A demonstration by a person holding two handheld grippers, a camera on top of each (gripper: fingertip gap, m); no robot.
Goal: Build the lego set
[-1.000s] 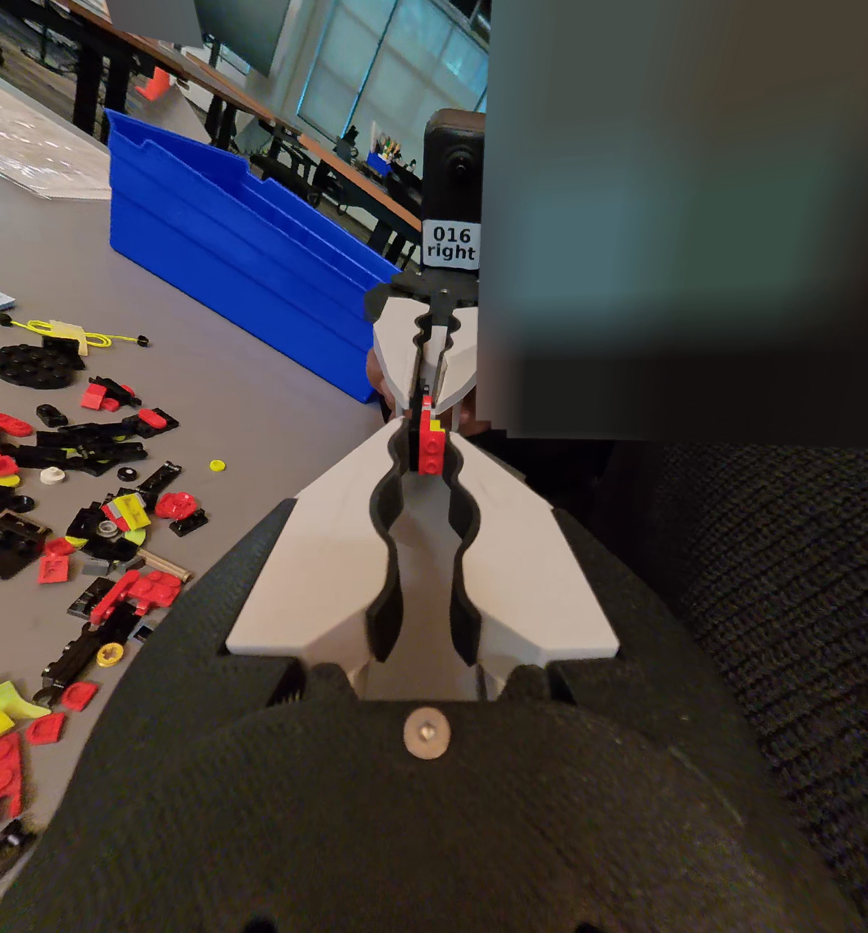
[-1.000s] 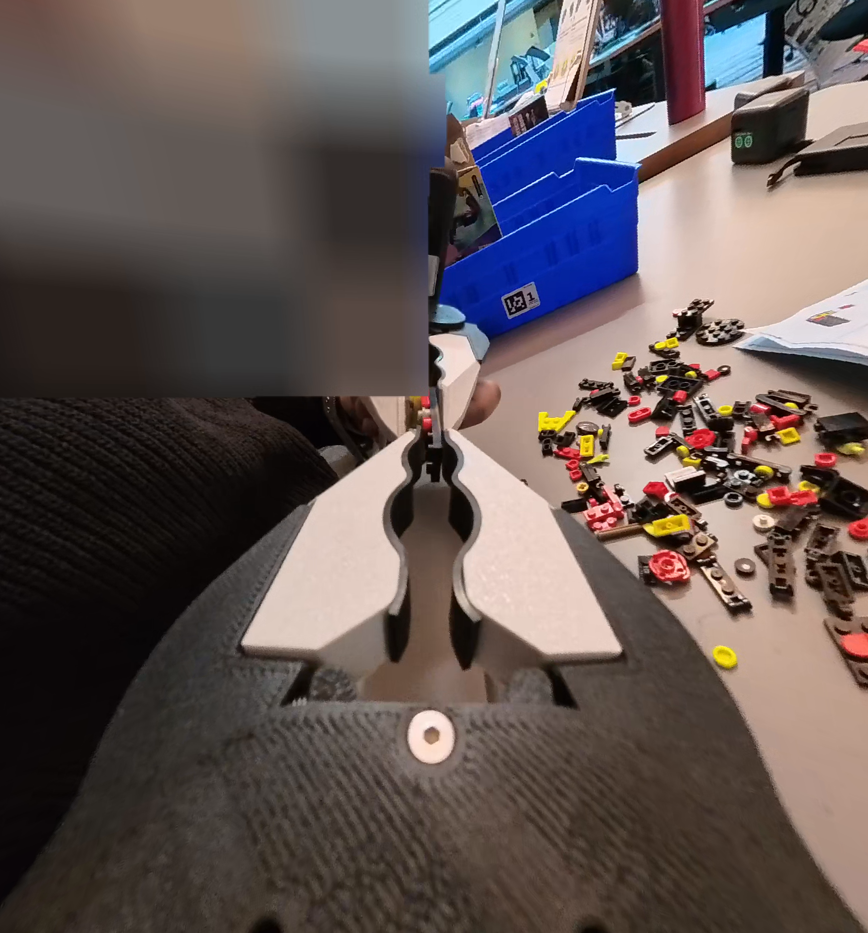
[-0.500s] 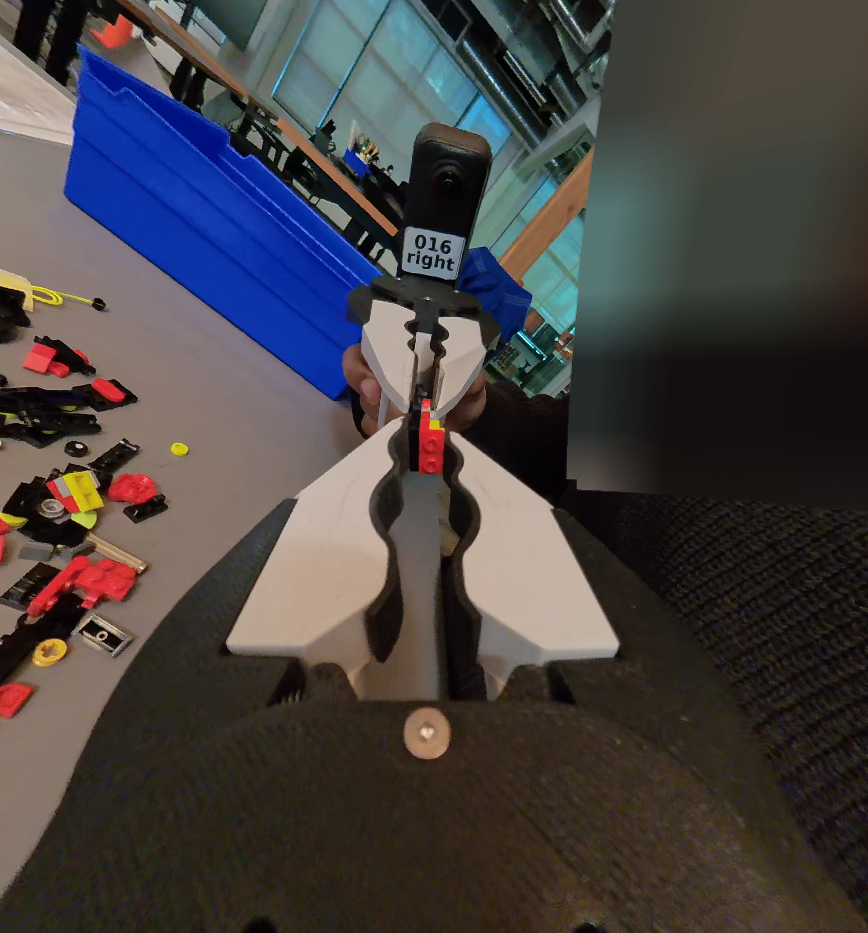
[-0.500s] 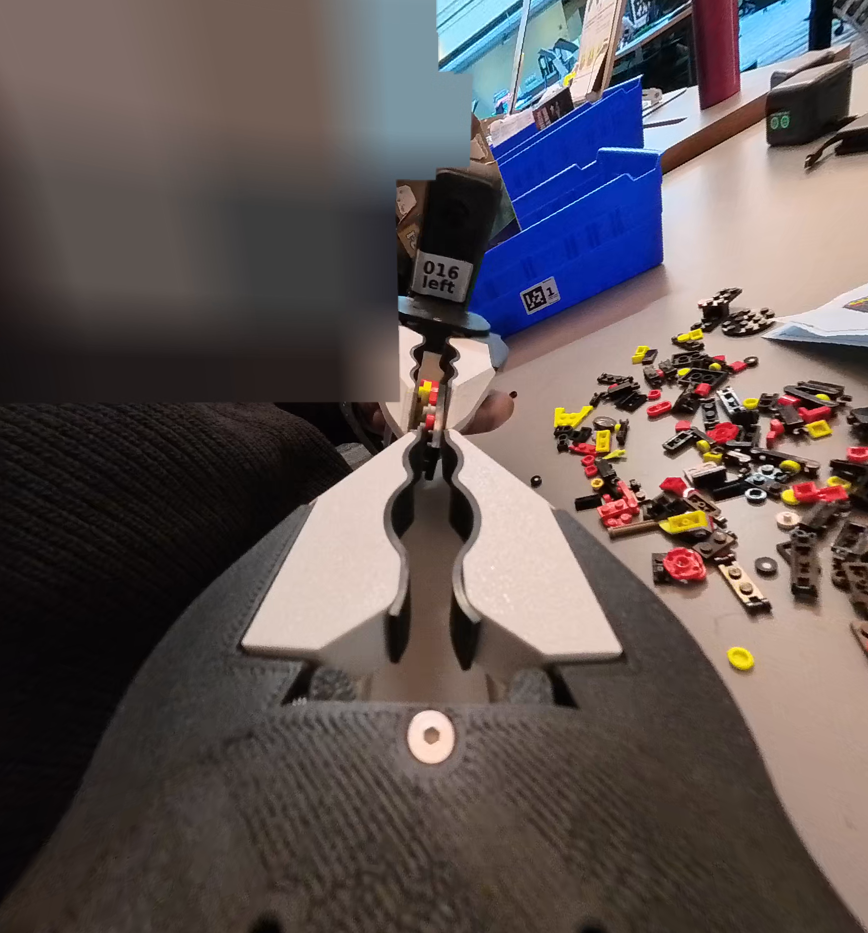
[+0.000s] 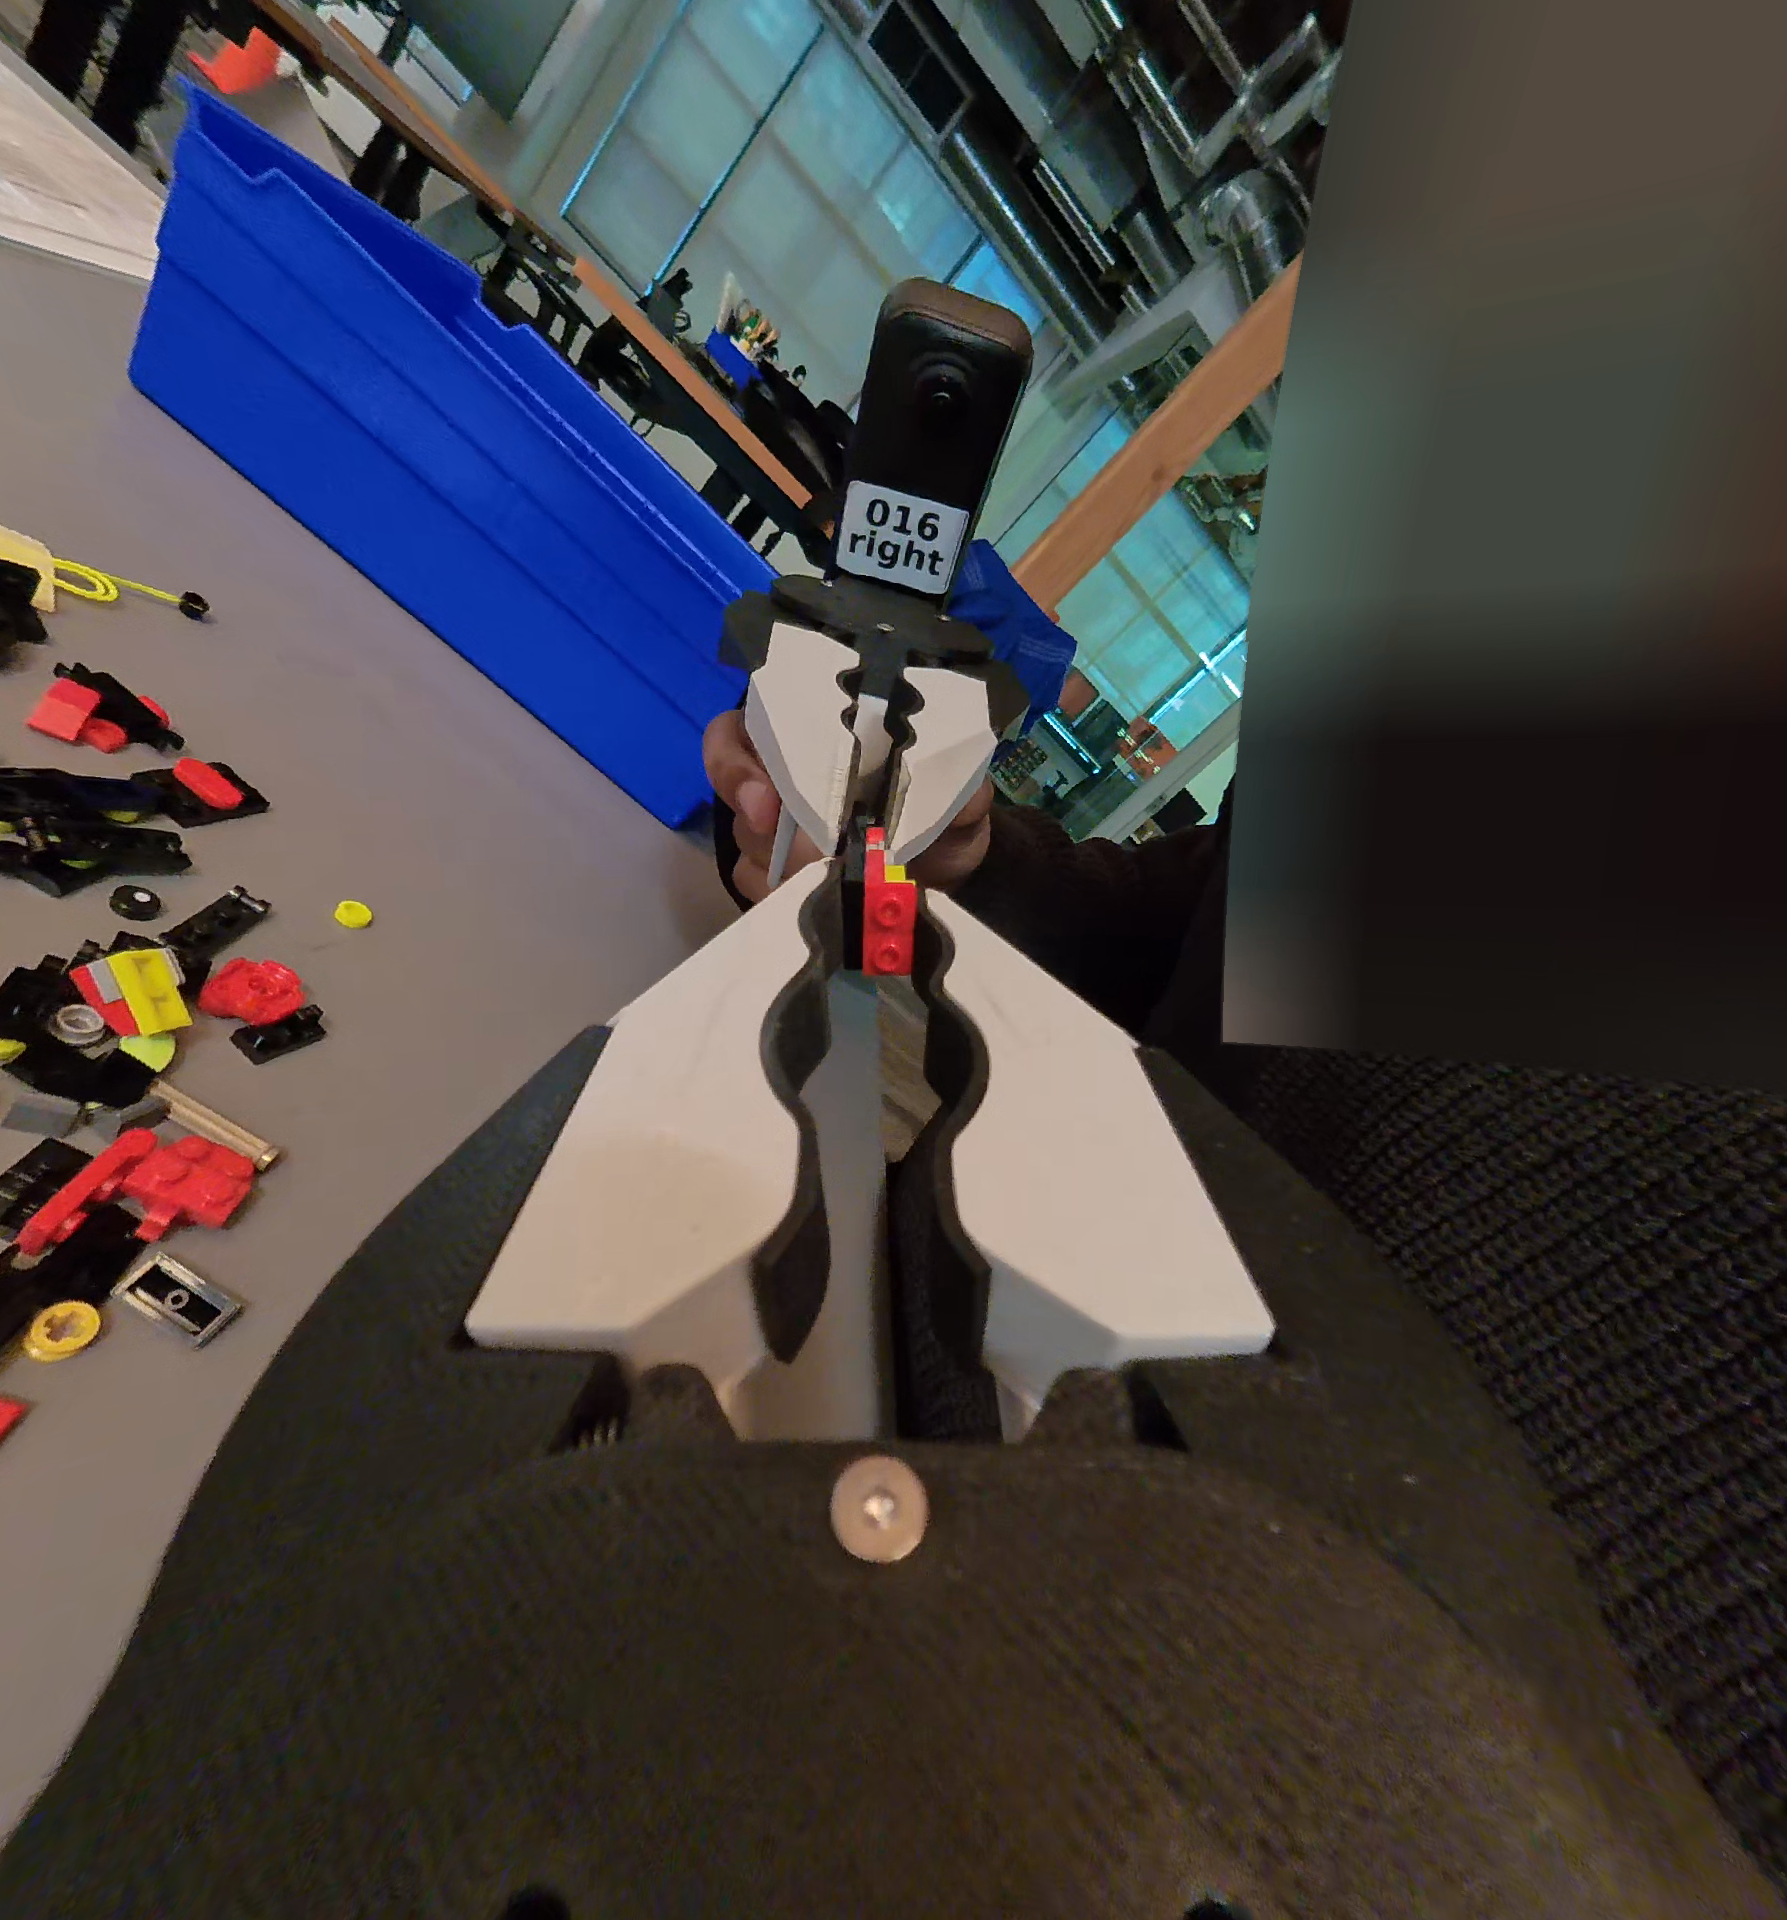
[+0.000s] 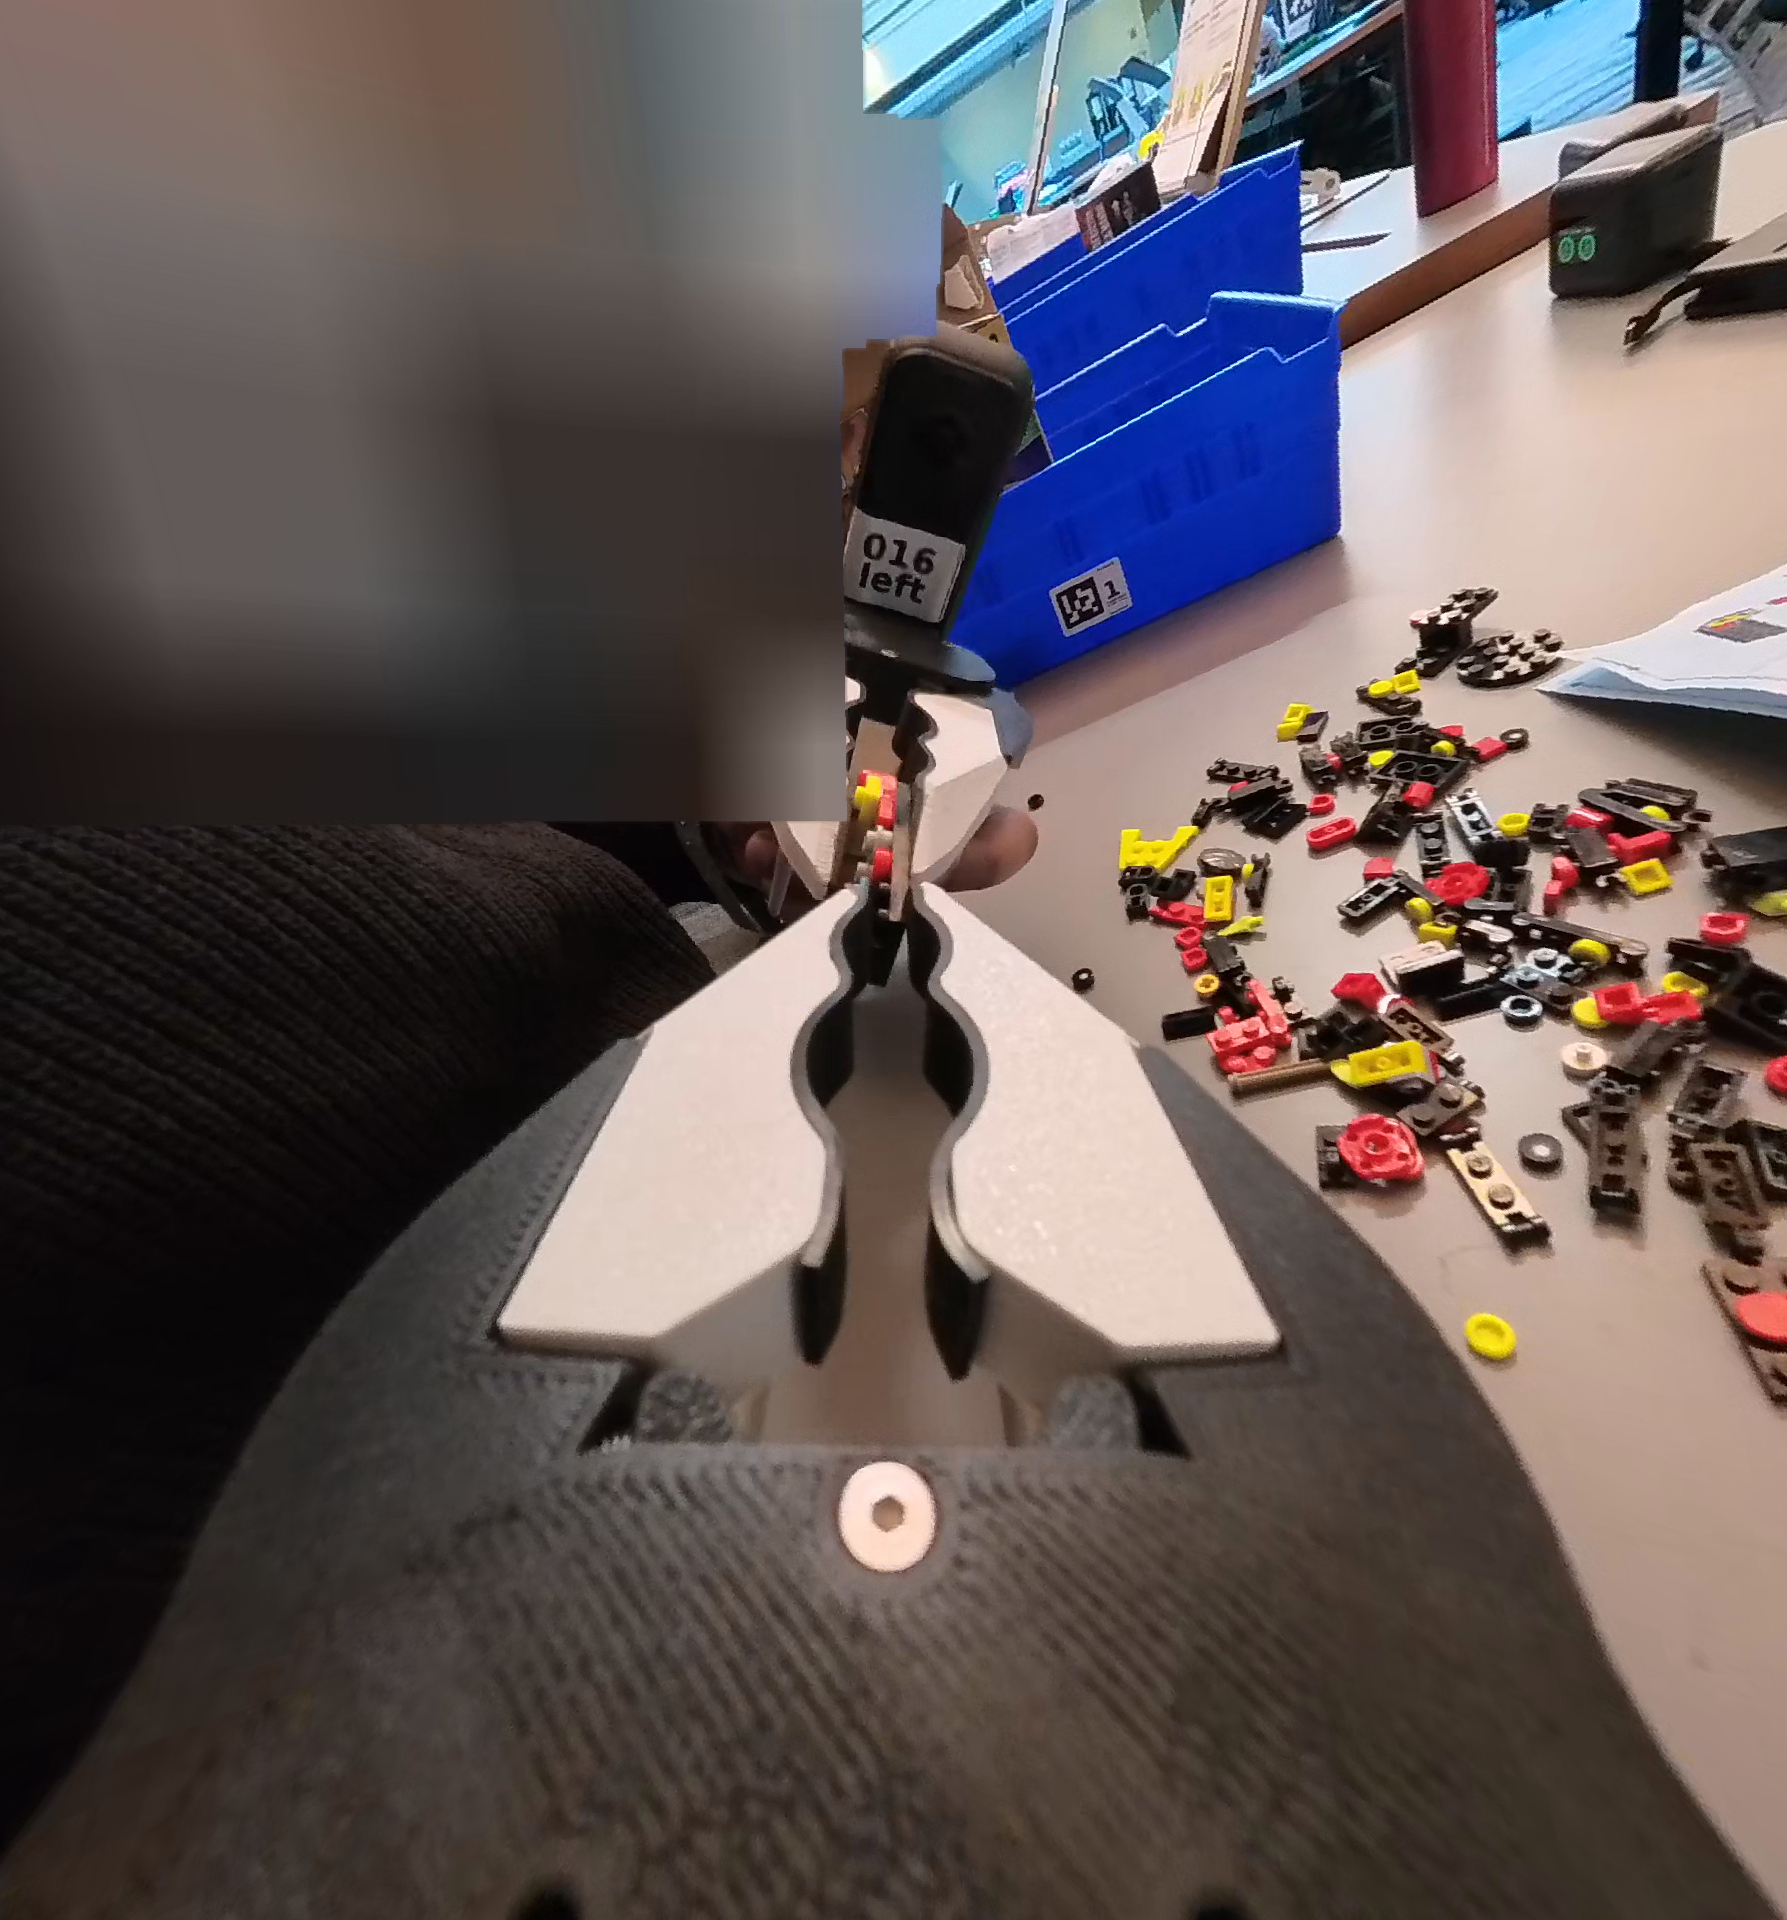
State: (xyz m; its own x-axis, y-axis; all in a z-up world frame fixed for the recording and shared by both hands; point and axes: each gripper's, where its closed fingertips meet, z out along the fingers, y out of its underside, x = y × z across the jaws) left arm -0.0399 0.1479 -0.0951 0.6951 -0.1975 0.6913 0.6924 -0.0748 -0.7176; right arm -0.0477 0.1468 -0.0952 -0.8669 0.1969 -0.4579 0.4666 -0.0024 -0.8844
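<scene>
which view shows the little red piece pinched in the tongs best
The left wrist view: the red piece faces the camera, studs visible, at the left tongs' tips. The right wrist view shows it mostly edge-on, partly hidden behind the right tongs.

Both tools, left tool [image 5: 873, 914] and right tool [image 6: 884, 914], now higher above the table [image 5: 453, 831], tilted upward

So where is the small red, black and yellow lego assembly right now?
The lego assembly is off the table, pinched at the left gripper tips, with the right gripper meeting it head-on.
</scene>
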